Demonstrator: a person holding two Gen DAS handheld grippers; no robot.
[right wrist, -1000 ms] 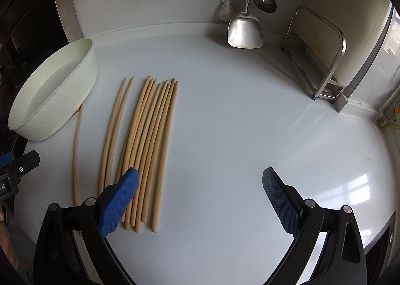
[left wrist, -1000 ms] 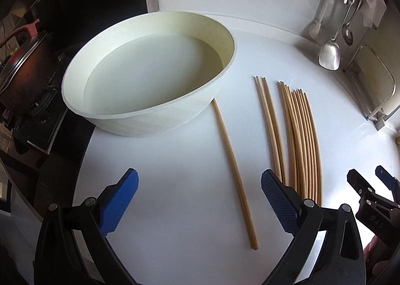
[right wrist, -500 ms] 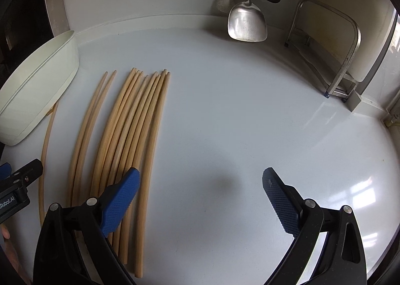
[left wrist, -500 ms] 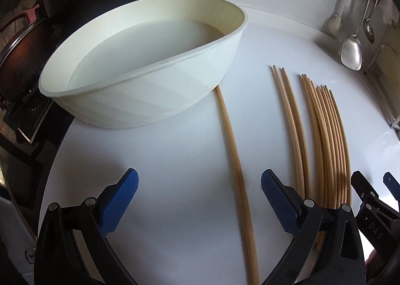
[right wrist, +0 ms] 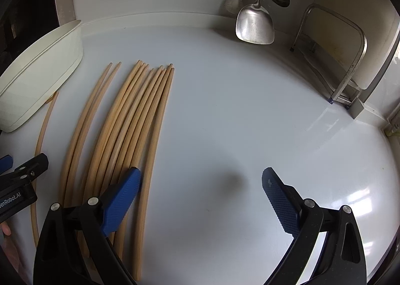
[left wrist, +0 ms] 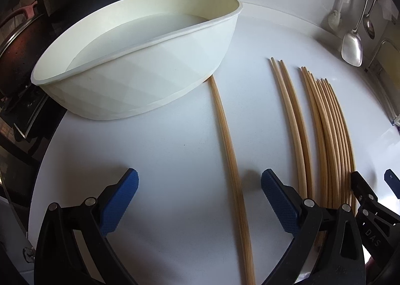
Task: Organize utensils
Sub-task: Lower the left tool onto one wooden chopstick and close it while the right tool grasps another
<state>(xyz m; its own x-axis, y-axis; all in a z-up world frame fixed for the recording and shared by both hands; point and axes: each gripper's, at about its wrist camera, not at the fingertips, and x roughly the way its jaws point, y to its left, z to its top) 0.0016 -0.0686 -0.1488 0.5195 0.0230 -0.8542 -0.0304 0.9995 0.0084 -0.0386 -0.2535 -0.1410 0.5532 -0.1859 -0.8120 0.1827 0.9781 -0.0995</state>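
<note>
White counter, left-view-only stove

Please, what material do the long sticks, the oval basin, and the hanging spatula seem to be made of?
The chopsticks: probably bamboo or wood, matte tan with fine lengthwise grain. The oval basin: likely plastic, matte cream white with a faceted wall and thin rim, though the material is not certain. The hanging spatula: metal, probably stainless steel, with a brushed silver surface that reflects light.

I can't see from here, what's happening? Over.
Left hand-held gripper open, straddling single chopstick. Right hand-held gripper open, empty. Tub touches chopstick's far end.
</note>
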